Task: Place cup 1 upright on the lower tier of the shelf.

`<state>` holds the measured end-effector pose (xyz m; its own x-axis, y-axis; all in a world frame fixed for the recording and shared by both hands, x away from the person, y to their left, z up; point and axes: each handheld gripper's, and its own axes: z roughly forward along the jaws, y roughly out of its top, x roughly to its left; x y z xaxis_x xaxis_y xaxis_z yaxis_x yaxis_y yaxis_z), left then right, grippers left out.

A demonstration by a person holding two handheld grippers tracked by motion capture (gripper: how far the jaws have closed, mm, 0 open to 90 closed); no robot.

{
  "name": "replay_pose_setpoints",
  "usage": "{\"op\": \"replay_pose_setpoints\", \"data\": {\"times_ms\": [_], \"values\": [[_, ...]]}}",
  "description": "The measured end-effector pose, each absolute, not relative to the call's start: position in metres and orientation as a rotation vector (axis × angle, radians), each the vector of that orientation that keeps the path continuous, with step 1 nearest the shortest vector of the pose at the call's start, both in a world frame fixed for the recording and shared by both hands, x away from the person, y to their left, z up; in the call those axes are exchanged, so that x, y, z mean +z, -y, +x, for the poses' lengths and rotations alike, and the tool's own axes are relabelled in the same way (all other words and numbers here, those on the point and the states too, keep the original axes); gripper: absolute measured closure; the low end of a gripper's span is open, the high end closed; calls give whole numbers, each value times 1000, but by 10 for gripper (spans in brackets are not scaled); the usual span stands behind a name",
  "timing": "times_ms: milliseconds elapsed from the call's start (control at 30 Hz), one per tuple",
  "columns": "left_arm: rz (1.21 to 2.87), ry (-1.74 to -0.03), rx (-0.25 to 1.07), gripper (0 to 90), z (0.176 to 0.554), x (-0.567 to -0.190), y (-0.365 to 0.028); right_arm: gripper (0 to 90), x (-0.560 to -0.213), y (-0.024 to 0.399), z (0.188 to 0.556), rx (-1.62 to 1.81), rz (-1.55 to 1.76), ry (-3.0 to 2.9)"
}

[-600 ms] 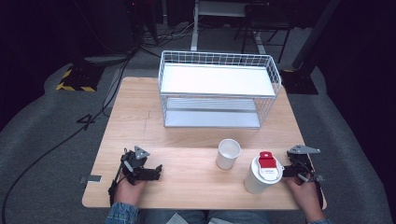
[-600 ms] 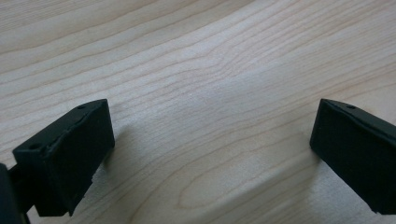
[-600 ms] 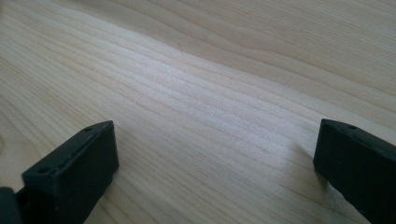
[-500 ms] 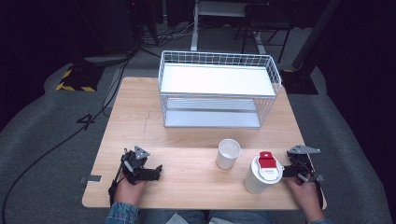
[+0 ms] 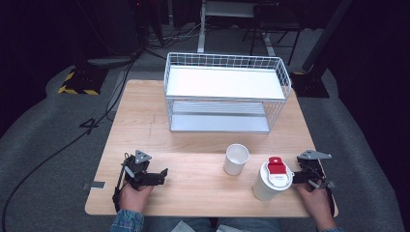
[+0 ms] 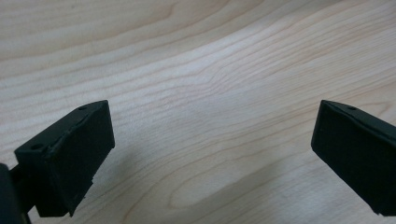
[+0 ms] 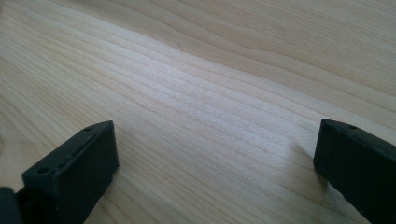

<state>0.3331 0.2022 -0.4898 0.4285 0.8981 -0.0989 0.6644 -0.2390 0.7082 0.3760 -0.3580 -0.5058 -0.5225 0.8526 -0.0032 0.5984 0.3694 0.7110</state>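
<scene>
Left tongs [image 5: 162,173]: jaws spread wide, nothing between them. In the left gripper view the two black jaws stand far apart at the frame's lower corners, with bare wood grain in the gap. They sit low over the pale wooden tabletop [image 5: 193,145] near its front left corner, held by the person's left hand [image 5: 131,194], and point toward the middle of the tabletop.

Right tongs [image 5: 296,177]: same state, jaws fully apart, gripping nothing. The right gripper view shows bare wood between the jaws, with shadows right under them, so they are close to the surface; actual contact I cannot tell. The person's right hand [image 5: 315,203] holds them at the front right edge.

Nearest thing: a tall white paper cup with a white lid and red tab [image 5: 271,180], standing upright just beside the right tongs on their inner side. From the high view the jaw tips look very near the cup wall; touching or not, I cannot tell.

A smaller open white paper cup [image 5: 236,158] stands upright near it, toward the tabletop's middle and a bit further back. The two cups are close but apart. Both are well apart from the left tongs.

Further back: a white wire two-tier rack [image 5: 225,92] with flat white shelves, at the far half of the tabletop, well apart from both cups.
</scene>
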Motion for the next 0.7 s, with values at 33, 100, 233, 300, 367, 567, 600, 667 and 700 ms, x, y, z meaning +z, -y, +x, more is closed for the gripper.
{"op": "replay_pose_setpoints", "data": {"times_ms": [33,100,233,300,367,567,600,667,700], "values": [[1991,-1302,435,2,332,-487,-200,1,-506,358,376,943,1266,-2264],[1996,-1283,437,5,330,-484,-198,1,-506,358,376,943,1266,-2264],[1997,-1200,465,31,321,-467,-184,1,-506,358,376,941,1266,-2263],[2004,-1176,473,32,320,-464,-181,1,-506,358,376,943,1266,-2264],[1996,-1127,476,34,316,-456,-172,1,-506,358,376,943,1266,-2264],[1997,-1046,462,57,313,-446,-158,1,-506,358,376,941,1266,-2263],[1990,-1016,453,58,313,-444,-153,1,-506,358,376,941,1266,-2263],[1982,-992,441,60,314,-442,-147,1,-506,358,376,941,1266,-2263],[1974,-980,436,61,314,-442,-144,1,-506,358,376,941,1265,-2263]]}}
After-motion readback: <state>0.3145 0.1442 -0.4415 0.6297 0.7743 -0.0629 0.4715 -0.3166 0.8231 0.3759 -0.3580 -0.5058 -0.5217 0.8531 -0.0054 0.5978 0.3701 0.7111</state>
